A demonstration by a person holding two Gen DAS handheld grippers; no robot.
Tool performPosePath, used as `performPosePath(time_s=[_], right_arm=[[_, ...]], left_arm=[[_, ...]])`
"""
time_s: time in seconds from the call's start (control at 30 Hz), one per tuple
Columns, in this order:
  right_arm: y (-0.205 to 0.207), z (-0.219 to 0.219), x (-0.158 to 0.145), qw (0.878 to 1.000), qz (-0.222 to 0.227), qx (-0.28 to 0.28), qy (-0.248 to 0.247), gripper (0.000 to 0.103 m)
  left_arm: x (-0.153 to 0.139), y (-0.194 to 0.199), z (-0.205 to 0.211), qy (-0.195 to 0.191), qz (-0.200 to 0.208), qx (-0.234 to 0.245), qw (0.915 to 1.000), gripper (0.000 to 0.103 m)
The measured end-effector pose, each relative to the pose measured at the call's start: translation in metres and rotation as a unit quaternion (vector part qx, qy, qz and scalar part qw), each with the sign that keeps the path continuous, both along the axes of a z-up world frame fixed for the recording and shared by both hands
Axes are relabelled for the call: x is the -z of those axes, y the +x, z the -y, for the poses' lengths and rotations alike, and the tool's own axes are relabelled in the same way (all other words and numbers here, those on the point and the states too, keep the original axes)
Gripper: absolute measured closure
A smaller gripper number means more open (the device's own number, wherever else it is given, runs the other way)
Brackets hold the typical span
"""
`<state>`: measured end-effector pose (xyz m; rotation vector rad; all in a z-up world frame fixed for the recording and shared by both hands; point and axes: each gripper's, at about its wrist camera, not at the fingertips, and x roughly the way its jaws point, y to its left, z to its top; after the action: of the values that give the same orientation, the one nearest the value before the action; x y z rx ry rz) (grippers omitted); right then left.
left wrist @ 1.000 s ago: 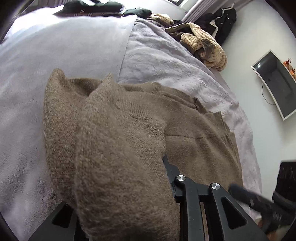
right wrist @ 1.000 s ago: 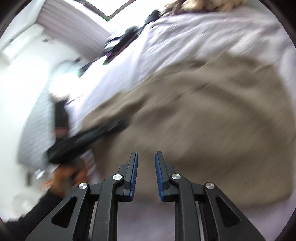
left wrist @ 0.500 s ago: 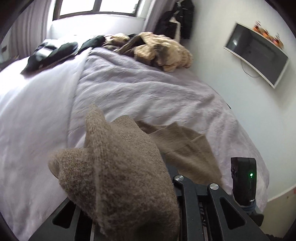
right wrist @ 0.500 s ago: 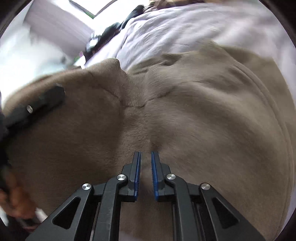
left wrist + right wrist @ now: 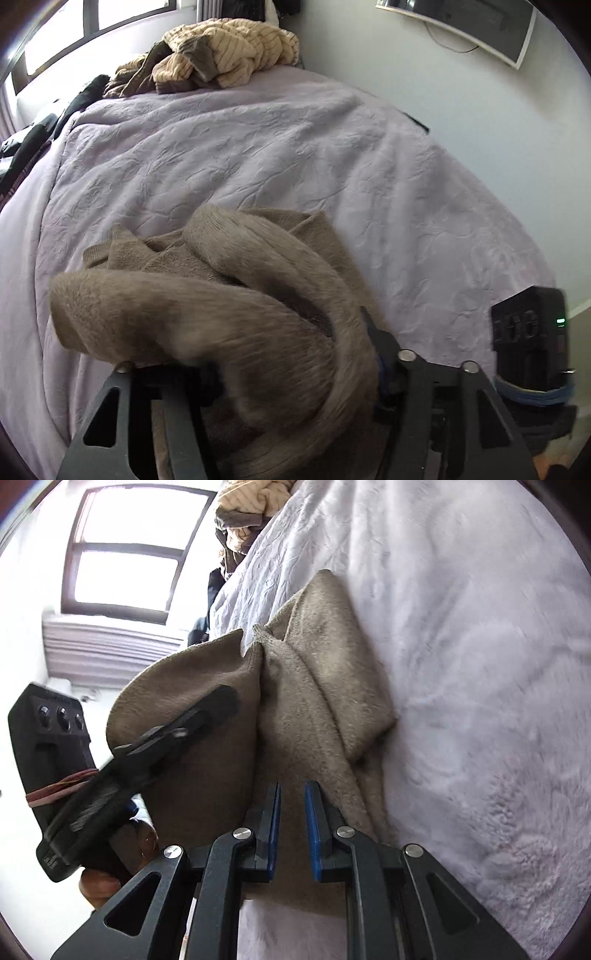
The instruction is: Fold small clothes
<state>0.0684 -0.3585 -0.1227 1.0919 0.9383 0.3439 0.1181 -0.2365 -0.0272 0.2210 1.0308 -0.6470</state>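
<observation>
A brown knit sweater (image 5: 229, 314) hangs bunched over my left gripper (image 5: 295, 369), lifted off the lilac bedspread (image 5: 295, 147). The cloth drapes over and hides the left fingertips, and the jaws sit wide apart around it. In the right wrist view the sweater (image 5: 325, 686) lies folded in ridges against the bed, with one flap held up by the left gripper's finger (image 5: 177, 731). My right gripper (image 5: 292, 827) sits at the sweater's near edge, its blue pads (image 5: 312, 830) a small gap apart with cloth behind them.
A heap of beige striped and brown clothes (image 5: 221, 55) lies at the far end of the bed, with dark garments (image 5: 40, 133) at the far left. A wall-mounted screen (image 5: 461, 26) is at the upper right. A window (image 5: 125, 554) and radiator are beyond the bed.
The left gripper lifted the sweater off the bed and carried it up and over. The right gripper's pads opened slightly and it drew back to the sweater's near edge.
</observation>
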Motion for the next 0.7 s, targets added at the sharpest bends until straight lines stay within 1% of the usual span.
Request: performPosePath(time_s=[0.03, 0.1, 0.2, 0.23, 0.27, 0.33, 0.4, 0.47, 0.57, 0.6, 0.63, 0.7], right_arm=[[-0.006, 0.006, 0.006, 1.0, 0.001, 0.003, 0.009, 0.086], [-0.002, 0.006, 0.013, 1.0, 0.002, 0.011, 0.029, 0.086], [0.0, 0.001, 0.016, 0.999, 0.009, 0.015, 0.045, 0.081], [-0.002, 0.002, 0.017, 0.998, 0.012, 0.017, 0.053, 0.076], [-0.003, 0.003, 0.02, 0.998, 0.013, 0.02, 0.057, 0.073], [-0.008, 0.006, 0.022, 0.997, 0.015, 0.028, 0.069, 0.072], [-0.015, 0.01, 0.024, 0.996, 0.019, 0.033, 0.082, 0.068], [-0.014, 0.011, 0.026, 0.995, 0.02, 0.037, 0.088, 0.065], [-0.019, 0.013, 0.027, 0.995, 0.022, 0.04, 0.093, 0.063], [-0.02, 0.013, 0.027, 0.994, 0.022, 0.043, 0.095, 0.062], [-0.03, 0.018, 0.028, 0.994, 0.023, 0.045, 0.097, 0.061], [-0.043, 0.022, 0.026, 0.992, 0.024, 0.056, 0.108, 0.058]], left_arm=[[-0.006, -0.003, -0.001, -0.005, 0.007, 0.007, 0.9999, 0.038], [-0.015, -0.006, -0.002, -0.015, 0.016, 0.019, 0.9996, 0.038], [-0.034, -0.016, -0.005, -0.043, 0.038, 0.035, 0.9977, 0.038], [-0.039, -0.018, -0.007, -0.047, 0.046, 0.034, 0.9972, 0.038], [-0.043, -0.02, -0.01, -0.051, 0.054, 0.03, 0.9968, 0.038], [-0.05, -0.019, -0.021, -0.058, 0.066, 0.014, 0.9961, 0.038], [-0.053, -0.017, -0.037, -0.065, 0.068, -0.009, 0.9956, 0.038], [-0.051, -0.011, -0.053, -0.063, 0.061, -0.03, 0.9957, 0.038], [-0.033, -0.002, -0.078, -0.038, 0.043, -0.065, 0.9963, 0.038], [-0.023, 0.001, -0.09, -0.03, 0.03, -0.081, 0.9958, 0.038], [-0.015, 0.002, -0.097, -0.029, 0.019, -0.09, 0.9953, 0.038], [0.001, 0.004, -0.117, -0.033, -0.013, -0.117, 0.9925, 0.038]])
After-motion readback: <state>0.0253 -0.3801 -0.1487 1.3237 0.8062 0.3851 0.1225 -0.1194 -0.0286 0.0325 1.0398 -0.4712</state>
